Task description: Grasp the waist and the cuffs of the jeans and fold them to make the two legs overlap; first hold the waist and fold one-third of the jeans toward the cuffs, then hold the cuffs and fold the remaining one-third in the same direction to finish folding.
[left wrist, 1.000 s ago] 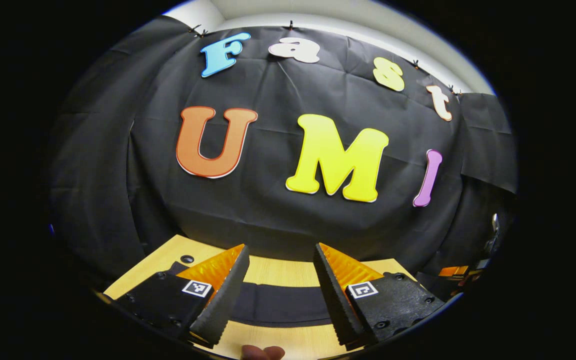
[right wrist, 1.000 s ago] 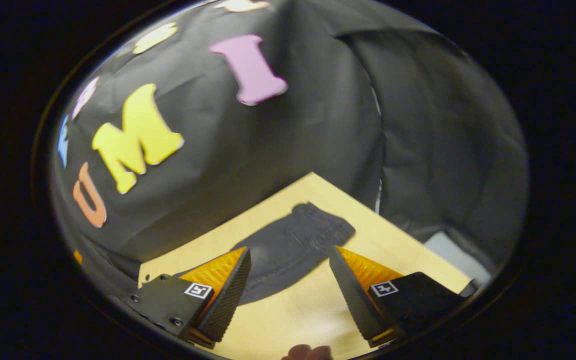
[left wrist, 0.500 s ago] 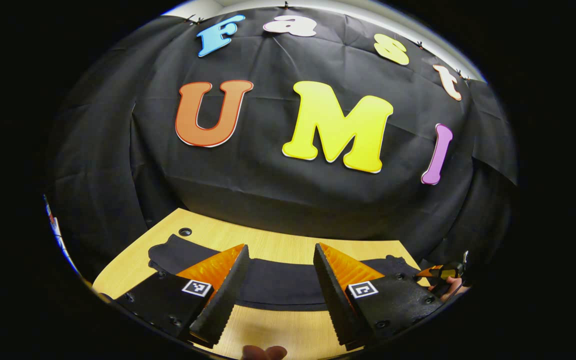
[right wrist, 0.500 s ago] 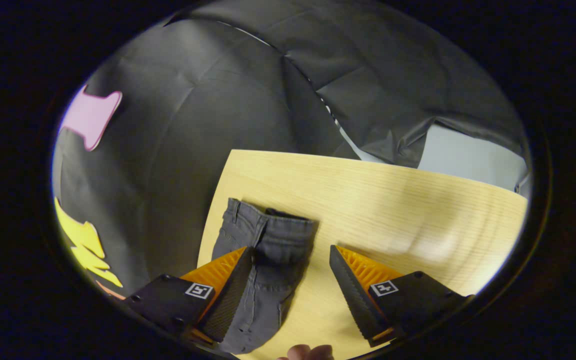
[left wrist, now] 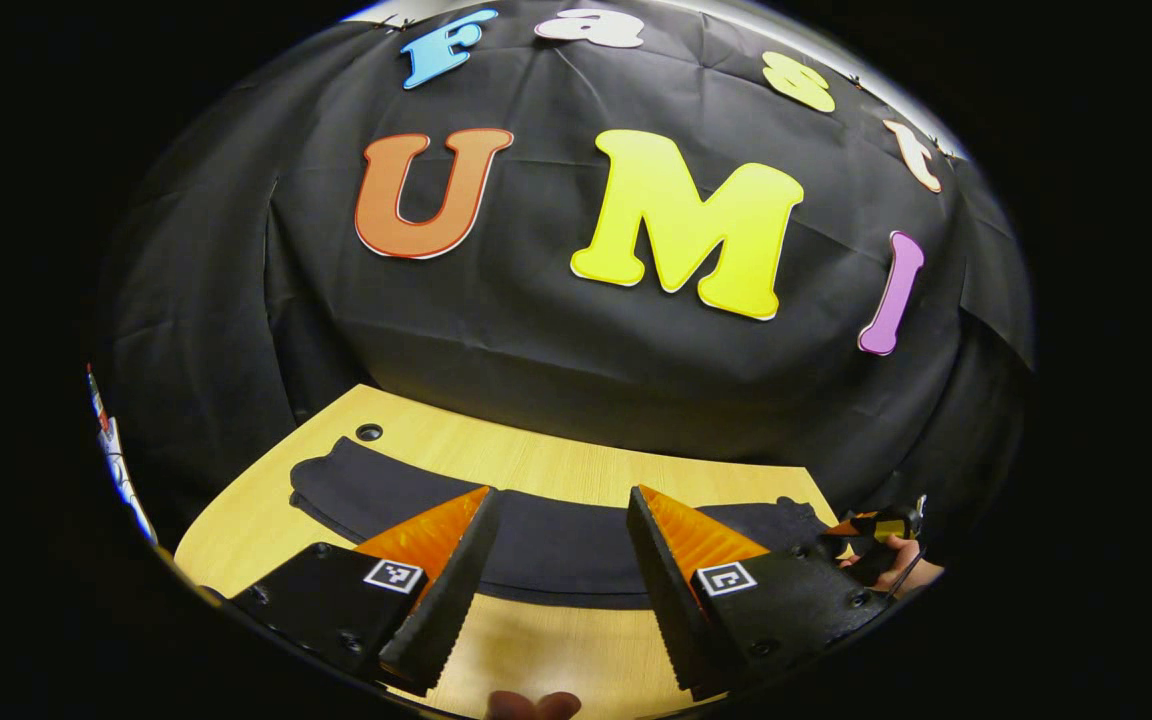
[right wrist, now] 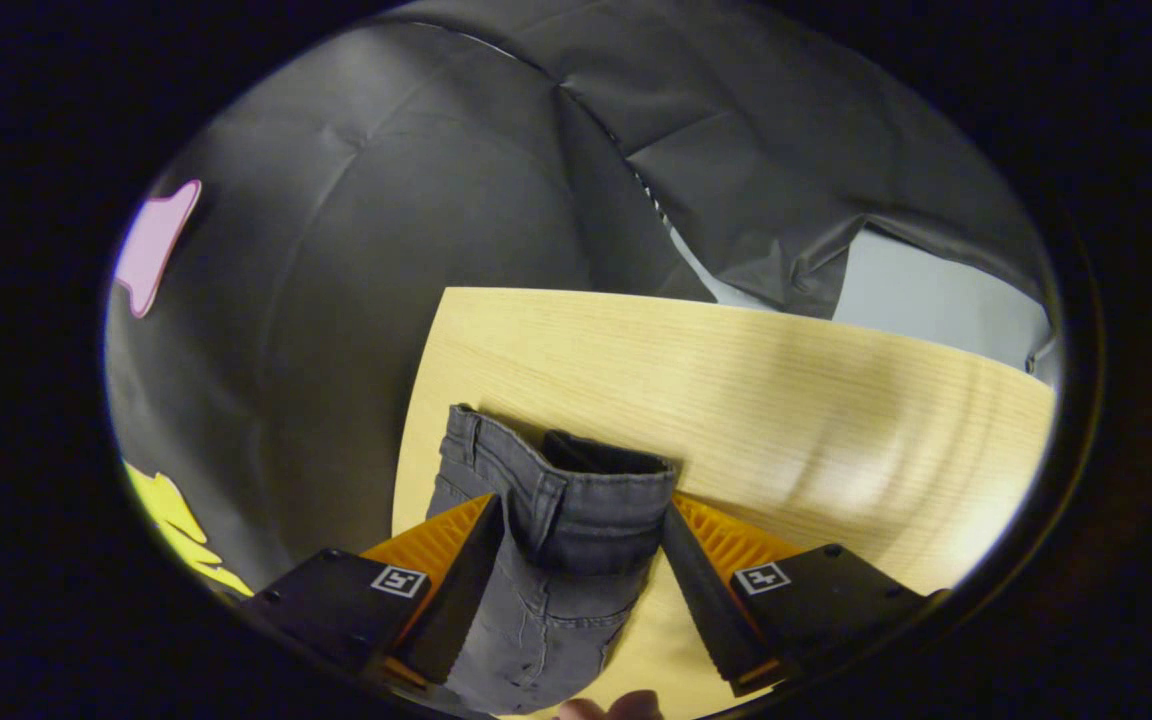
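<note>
The dark grey denim jeans are lying stretched out flat across the light wooden tabletop, running from one side of it to the other in front of the black cloth wall of the booth. In the left gripper view, the left gripper is hovering above the middle stretch of the jeans with its fingers spread wide apart and gripping nothing, the long dark band of cloth passing behind the gap between them. A small round hole is sitting in the tabletop near the far end of the jeans on that side. At the other end of the jeans, far off to the edge of the same view, the right gripper is showing with the hand that is holding it. In the right gripper view, the right gripper is straddling the waist end of the jeans, the waistband opening slightly so that its dark inside is showing. Its fingers are standing apart on either side of the waist, close against the cloth; whether both are pressing on it cannot be told. The bare tabletop is spreading beyond the waistband toward the cloth wall.
</note>
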Tool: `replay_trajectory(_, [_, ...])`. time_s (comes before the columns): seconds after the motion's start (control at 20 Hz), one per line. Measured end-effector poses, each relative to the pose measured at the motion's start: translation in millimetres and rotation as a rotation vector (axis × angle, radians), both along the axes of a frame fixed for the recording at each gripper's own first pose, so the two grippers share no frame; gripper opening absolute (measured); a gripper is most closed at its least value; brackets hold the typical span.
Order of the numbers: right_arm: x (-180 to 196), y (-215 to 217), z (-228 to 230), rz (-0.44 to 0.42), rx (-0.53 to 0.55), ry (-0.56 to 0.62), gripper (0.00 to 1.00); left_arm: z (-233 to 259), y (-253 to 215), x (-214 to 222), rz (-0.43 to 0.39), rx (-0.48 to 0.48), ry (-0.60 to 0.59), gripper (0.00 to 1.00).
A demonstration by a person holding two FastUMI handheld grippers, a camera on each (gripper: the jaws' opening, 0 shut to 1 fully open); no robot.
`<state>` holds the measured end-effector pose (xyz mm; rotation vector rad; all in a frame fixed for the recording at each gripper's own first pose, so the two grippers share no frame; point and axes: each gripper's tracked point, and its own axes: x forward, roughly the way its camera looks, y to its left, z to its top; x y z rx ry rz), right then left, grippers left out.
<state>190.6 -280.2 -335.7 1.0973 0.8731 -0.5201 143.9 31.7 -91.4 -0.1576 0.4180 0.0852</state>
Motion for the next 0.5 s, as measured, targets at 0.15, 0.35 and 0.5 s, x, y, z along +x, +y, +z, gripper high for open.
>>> replay_trajectory(0.15, [-3.7, -4.4, -6.4, 0.002, -0.050, 0.026, 0.74, 4.6, 16.2, -0.6, 0.033, 0.031, -0.021, 0.84])
replay_trajectory(0.35, [6.7, 2.8, -2.9, 0.048, -0.071, -0.021, 0.39, 8.5, 47.8, -4.2, 0.050, 0.116, -0.042, 0.84])
replay_trajectory(0.5, [13.1, 8.3, 31.8, 0.160, -0.195, -0.092, 0.19, 2.3, 73.3, -12.1, 0.079, 0.107, -0.029, 0.84])
